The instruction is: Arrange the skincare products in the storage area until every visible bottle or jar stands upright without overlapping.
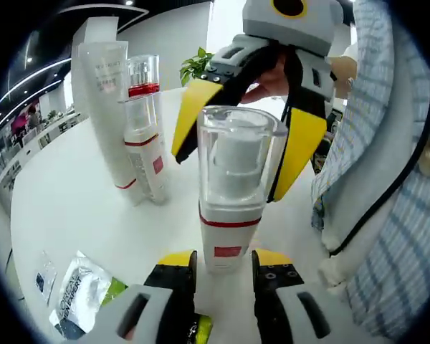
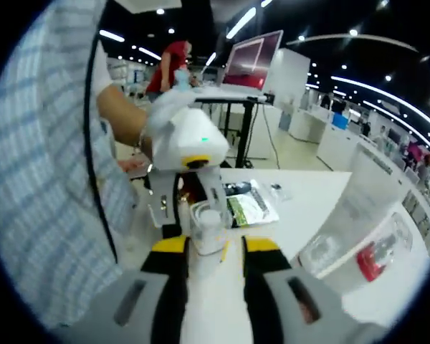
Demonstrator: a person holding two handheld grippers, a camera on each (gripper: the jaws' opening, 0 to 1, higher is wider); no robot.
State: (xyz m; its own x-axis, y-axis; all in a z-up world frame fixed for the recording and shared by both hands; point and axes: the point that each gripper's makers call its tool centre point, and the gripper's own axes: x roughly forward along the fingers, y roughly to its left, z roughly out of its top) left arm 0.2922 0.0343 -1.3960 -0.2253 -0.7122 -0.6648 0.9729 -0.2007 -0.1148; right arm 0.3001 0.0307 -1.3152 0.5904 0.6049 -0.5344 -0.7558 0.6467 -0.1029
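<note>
Pump bottle (image 1: 231,193): upright, long axis vertical, cap at 12 o'clock.
Left gripper (image 1: 223,266): jaws narrow, flanking bottle base; contact unclear.
Right gripper (image 1: 240,161): jaws wide, straddling cap.

We are looking from each gripper at close range across the white table (image 1: 72,208), facing one another, both views sharing the pump bottle (image 1: 233,190) between us

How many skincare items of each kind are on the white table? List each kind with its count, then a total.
Clear-capped white pump bottles with a red band: 2
Tall white tubes: 1
Flat silvery sachets with a green corner: 1
Total: 4
</note>
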